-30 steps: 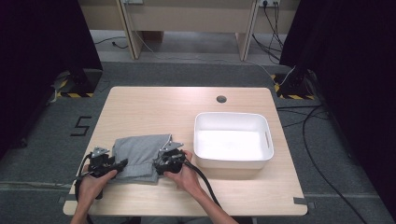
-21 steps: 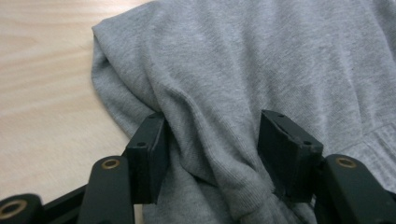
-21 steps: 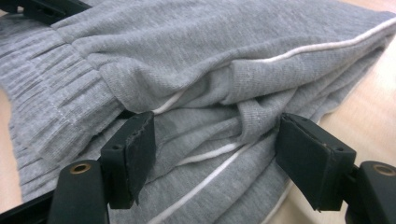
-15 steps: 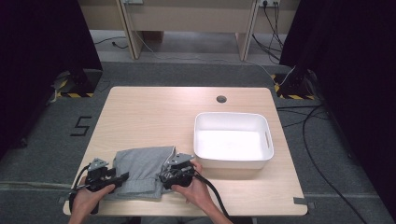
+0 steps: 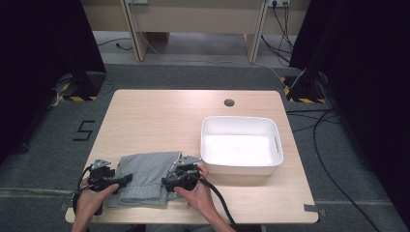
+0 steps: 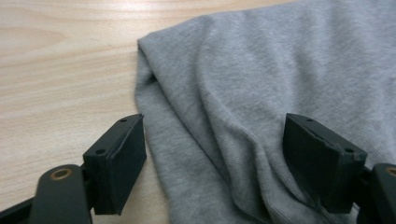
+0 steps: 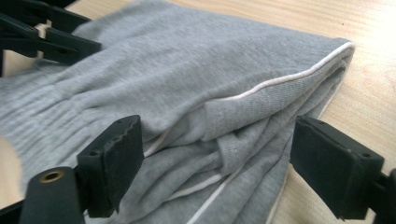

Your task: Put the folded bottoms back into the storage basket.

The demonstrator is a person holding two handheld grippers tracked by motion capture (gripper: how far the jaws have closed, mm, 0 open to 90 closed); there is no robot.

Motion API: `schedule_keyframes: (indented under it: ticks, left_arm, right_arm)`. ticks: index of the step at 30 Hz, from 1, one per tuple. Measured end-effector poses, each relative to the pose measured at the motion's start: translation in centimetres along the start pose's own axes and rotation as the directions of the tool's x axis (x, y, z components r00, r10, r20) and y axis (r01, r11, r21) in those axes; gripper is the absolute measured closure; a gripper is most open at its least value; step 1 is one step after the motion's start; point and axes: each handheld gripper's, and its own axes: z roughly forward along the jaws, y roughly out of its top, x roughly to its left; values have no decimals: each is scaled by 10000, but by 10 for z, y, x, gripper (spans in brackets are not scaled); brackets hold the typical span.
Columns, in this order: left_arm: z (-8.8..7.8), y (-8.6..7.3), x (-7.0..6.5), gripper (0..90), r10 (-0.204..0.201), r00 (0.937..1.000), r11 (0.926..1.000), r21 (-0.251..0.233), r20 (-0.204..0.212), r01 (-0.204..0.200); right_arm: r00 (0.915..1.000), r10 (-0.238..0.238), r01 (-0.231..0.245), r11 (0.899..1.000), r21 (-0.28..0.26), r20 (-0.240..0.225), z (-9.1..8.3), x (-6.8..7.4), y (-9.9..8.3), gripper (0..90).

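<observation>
Wooden table [image 5: 159, 121], broad and mostly bare. White bin [image 5: 240, 145] toward its right side, nothing inside. Grey garment [image 5: 145, 178] folded into a compact bundle at the near edge, left of the bin and apart from it, white piping along one hem in the right gripper view.

Folding apparently finished or close to it; transfer into the bin seemingly not yet done, if that is the aim.

Left gripper [image 5: 118, 181] at the bundle's left edge, right gripper [image 5: 170, 182] at its right edge. Jaws of both just been opening, now spread wide. Cloth between each pair, but pads clear of it: left pads [image 6: 122, 163] flanking a loose fold, right pads [image 7: 116, 158] either side of the layered hem. Nothing clamped; garment resting free on the wood.
</observation>
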Motion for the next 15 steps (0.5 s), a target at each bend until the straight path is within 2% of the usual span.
schedule_keyframes:
  ticks: [5,10,15]
  left_arm:
    - [2,0,-6,214,324,9993,9994,113,-168,-322]
    - [0,-2,-8,332,461,9988,9989,-67,173,-460]
    - [1,-1,-12,483,544,9971,9985,-62,539,-541]
  right_arm:
    - [9998,50,-60,9986,534,186,11,-1,1,152]
    - [9999,10,-17,9987,511,141,17,-1,1,150]
    - [9968,-715,694,9961,547,367,23,2,4,198]
